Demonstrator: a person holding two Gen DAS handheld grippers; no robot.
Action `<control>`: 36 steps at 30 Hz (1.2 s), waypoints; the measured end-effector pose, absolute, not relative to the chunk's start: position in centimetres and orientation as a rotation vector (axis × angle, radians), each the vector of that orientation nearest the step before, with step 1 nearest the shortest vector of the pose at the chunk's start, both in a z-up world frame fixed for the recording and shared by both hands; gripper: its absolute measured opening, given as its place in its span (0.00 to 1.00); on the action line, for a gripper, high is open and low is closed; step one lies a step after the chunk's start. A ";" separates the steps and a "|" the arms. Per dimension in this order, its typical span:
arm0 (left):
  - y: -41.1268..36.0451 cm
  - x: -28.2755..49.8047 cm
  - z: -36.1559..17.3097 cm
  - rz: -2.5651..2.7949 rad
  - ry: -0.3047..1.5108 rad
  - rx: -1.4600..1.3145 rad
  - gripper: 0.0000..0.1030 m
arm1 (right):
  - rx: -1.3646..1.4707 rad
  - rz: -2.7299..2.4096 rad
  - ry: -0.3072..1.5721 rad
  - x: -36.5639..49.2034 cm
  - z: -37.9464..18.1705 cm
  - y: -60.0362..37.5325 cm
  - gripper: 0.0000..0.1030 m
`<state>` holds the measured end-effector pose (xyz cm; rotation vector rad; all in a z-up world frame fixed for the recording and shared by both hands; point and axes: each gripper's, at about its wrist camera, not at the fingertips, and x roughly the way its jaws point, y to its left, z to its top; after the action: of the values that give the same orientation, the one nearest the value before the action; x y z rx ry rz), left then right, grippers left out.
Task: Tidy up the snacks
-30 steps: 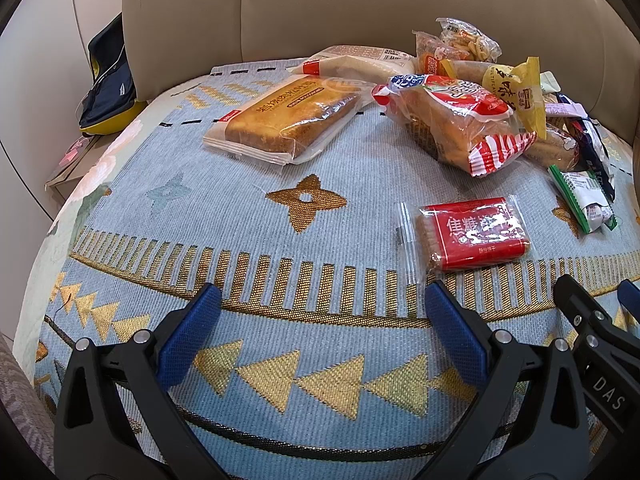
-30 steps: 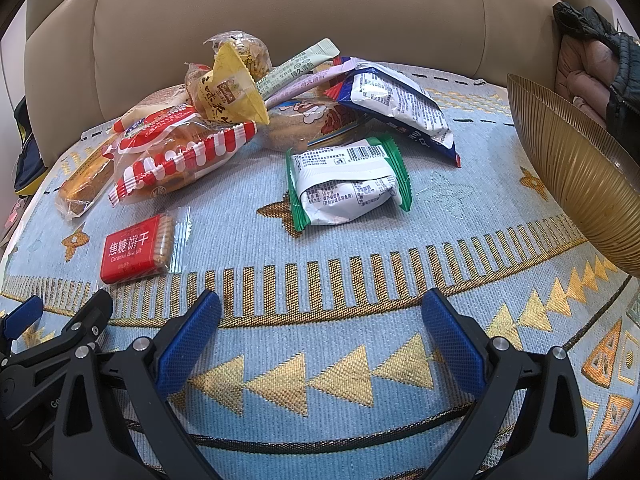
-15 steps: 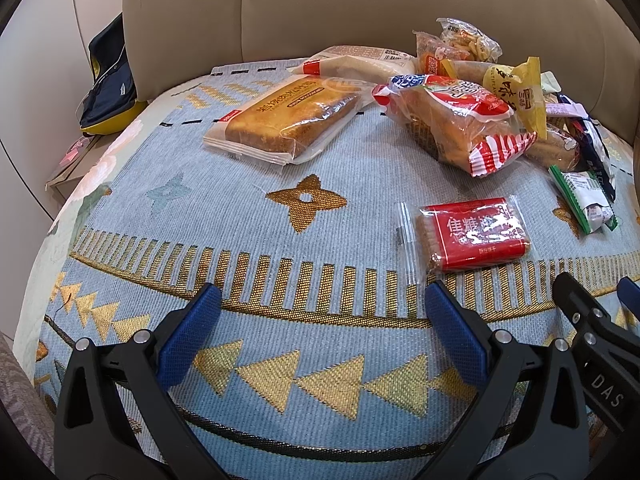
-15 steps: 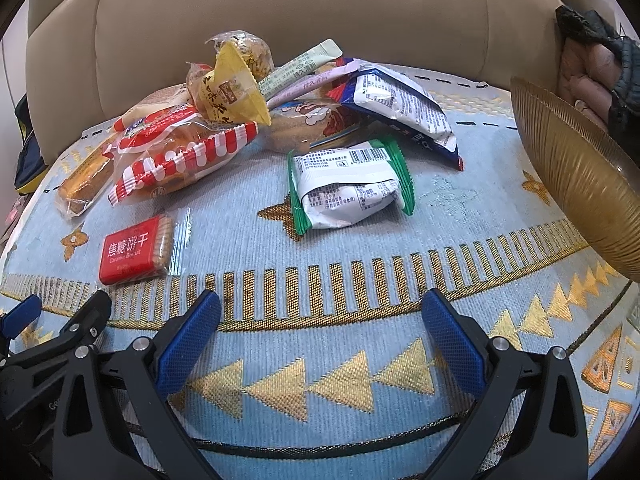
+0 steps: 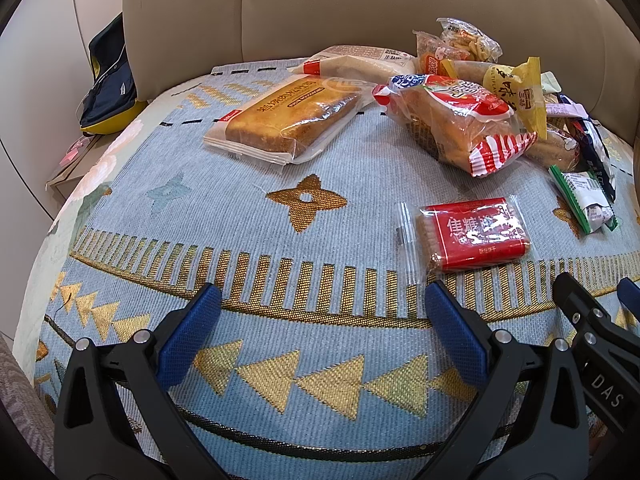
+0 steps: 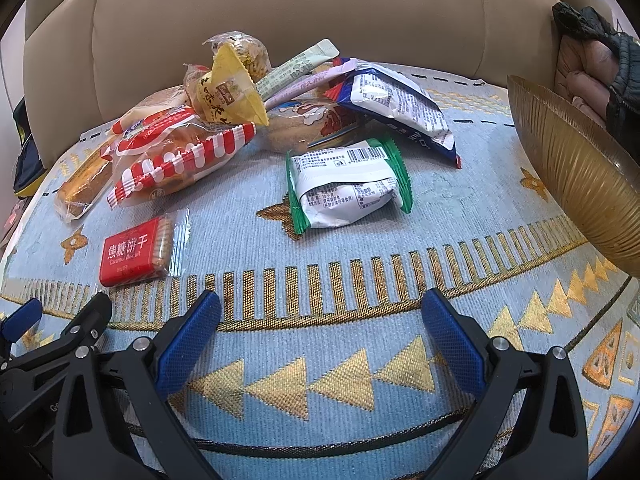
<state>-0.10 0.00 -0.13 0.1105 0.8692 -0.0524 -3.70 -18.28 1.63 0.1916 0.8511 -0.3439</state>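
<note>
Both hand-held grippers hover low over a light-blue woven cloth with gold triangles (image 5: 248,216), side by side. The left hand-held gripper (image 5: 320,332) has its 2 blue-padded fingers spread wide and holds nothing; the right hand-held gripper (image 6: 320,332) is equally wide and empty. A red flat packet of caramel biscuits (image 5: 476,232) lies just beyond the left one's right finger. A green-edged white snack pouch (image 6: 348,184) lies ahead of the right one. Farther back, a red-and-white striped bread bag (image 6: 180,156) heads a heap of wrapped snacks near the beige sofa back (image 6: 280,8). A ribbed golden bowl (image 6: 576,168) stands at the right edge
</note>
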 end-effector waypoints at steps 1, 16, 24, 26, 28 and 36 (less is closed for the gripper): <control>0.0 -0.1 -0.1 -0.052 0.869 0.110 0.97 | 0.205 -0.360 0.857 -3.8 1.7 -18.2 0.95; 0.1 -0.1 -0.2 -0.051 0.870 0.102 0.97 | 0.244 -0.448 0.878 -4.5 1.9 -17.6 0.95; 0.1 -0.1 -0.2 -0.052 0.871 0.101 0.97 | 0.266 -0.453 0.925 -4.0 2.1 -17.9 0.95; 0.2 -0.1 -0.2 -0.052 0.871 0.100 0.97 | 0.267 -0.450 0.954 -3.5 2.2 -18.0 0.95; 0.2 -0.1 -0.1 -0.052 0.873 0.099 0.97 | 0.272 -0.442 0.992 -3.0 2.3 -18.3 0.95; 0.4 -0.1 0.3 -0.022 0.964 0.061 0.97 | 0.307 -0.316 1.153 -1.3 3.2 -20.2 0.95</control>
<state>-0.12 0.37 0.28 0.0607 0.9642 -0.0222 -1.26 -20.23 3.21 0.3071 1.1535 -0.3165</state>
